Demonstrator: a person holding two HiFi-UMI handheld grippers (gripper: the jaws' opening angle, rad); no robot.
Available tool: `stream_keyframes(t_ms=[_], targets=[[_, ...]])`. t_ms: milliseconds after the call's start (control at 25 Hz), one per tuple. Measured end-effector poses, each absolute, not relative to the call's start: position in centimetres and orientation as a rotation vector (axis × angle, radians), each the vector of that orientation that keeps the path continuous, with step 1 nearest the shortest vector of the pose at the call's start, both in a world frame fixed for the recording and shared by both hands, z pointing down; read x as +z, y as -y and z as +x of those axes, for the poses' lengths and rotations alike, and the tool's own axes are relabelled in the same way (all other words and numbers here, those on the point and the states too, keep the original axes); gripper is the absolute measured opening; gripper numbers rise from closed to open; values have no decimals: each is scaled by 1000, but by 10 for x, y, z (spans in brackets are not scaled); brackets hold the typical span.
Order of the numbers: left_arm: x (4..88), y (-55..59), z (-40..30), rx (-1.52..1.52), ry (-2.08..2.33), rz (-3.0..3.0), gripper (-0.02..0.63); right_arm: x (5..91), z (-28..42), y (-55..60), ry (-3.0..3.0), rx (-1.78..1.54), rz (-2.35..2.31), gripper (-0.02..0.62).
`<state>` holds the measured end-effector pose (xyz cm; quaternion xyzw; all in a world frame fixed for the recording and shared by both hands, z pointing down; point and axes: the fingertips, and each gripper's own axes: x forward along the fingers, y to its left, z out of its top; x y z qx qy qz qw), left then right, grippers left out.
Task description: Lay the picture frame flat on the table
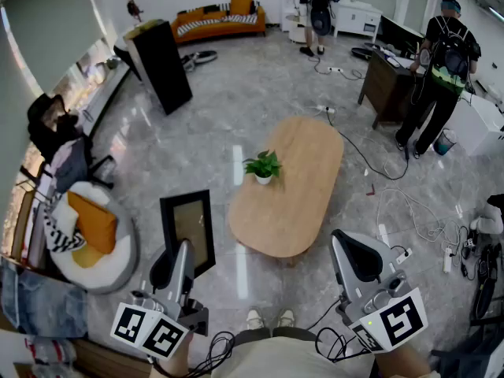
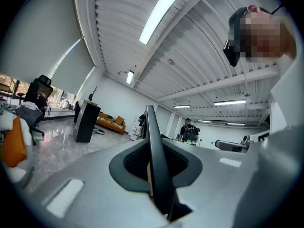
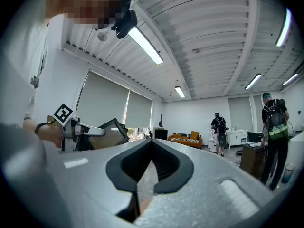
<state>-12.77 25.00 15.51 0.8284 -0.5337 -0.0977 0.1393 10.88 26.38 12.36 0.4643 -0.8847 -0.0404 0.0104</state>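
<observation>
A black picture frame (image 1: pixel 189 225) with a tan centre is held upright over the grey floor, left of the oval wooden table (image 1: pixel 293 199). My left gripper (image 1: pixel 186 248) is shut on the frame's lower part. In the left gripper view the frame (image 2: pixel 153 141) shows edge-on as a thin black strip clamped between the jaws of the left gripper (image 2: pixel 156 175). My right gripper (image 1: pixel 341 236) hangs near the table's near right end, shut with nothing in it. In the right gripper view its tips meet, right gripper (image 3: pixel 152 141), and the frame (image 3: pixel 113 130) appears at the left.
A small potted plant (image 1: pixel 263 166) stands on the table. A round white chair with an orange cushion (image 1: pixel 96 228) is to the left. A black cabinet (image 1: pixel 161 65), an orange sofa (image 1: pixel 220 18), a dark desk (image 1: pixel 387 85), two standing people and floor cables (image 1: pixel 417 211) lie beyond.
</observation>
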Motion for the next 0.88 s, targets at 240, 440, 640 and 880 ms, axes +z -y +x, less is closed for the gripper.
stream_keyframes(t_ms=[240,440,640,880], targets=[[160,-254,-113,-236,1562,2407,69,126,122,-264,2784,-78,1440,2],[169,-261,-100,-180,1591,2412,69,134,130,-262,2797,-53,1415,2],[177,-264,-89,-137,1623,2413,69,142,134,-260,2814,-31,1368,2],[181,-268,-74,-104,1665,2437,69,152,139,-260,2833,-14,1319,2]])
